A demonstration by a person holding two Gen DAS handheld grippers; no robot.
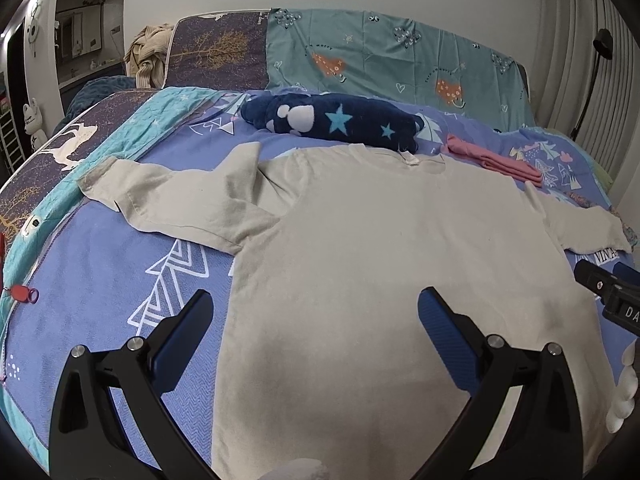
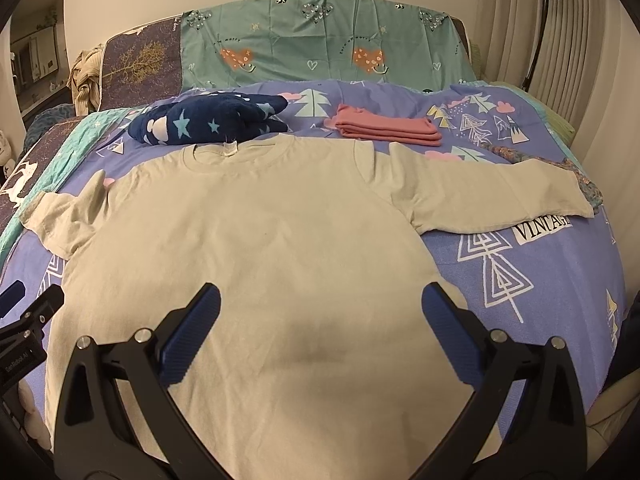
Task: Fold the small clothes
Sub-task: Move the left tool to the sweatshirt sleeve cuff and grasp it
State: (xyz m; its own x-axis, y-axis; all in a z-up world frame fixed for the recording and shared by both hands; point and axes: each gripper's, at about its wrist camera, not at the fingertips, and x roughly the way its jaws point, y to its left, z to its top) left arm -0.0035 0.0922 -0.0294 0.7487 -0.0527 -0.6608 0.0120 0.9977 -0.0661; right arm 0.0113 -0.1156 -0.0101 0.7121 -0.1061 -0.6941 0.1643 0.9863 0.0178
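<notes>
A beige t-shirt (image 1: 380, 248) (image 2: 256, 240) lies spread flat on the bed, collar toward the headboard. Its left sleeve (image 1: 176, 200) is rumpled and partly folded up; its right sleeve (image 2: 492, 196) lies stretched out flat. My left gripper (image 1: 316, 312) hovers open above the shirt's lower left part, nothing between its fingers. My right gripper (image 2: 320, 304) hovers open above the shirt's lower right part, also holding nothing. The right gripper's tip (image 1: 600, 284) shows at the right edge of the left wrist view, and the left gripper's tip (image 2: 28, 312) at the left edge of the right wrist view.
The bed has a purple tree-patterned cover (image 2: 520, 272). Behind the collar lie a navy star-patterned plush garment (image 1: 332, 120) (image 2: 208, 122) and a folded pink garment (image 2: 388, 128) (image 1: 496, 158). A teal sheet (image 2: 320, 40) drapes the headboard; a floor lamp (image 2: 540, 24) stands at right.
</notes>
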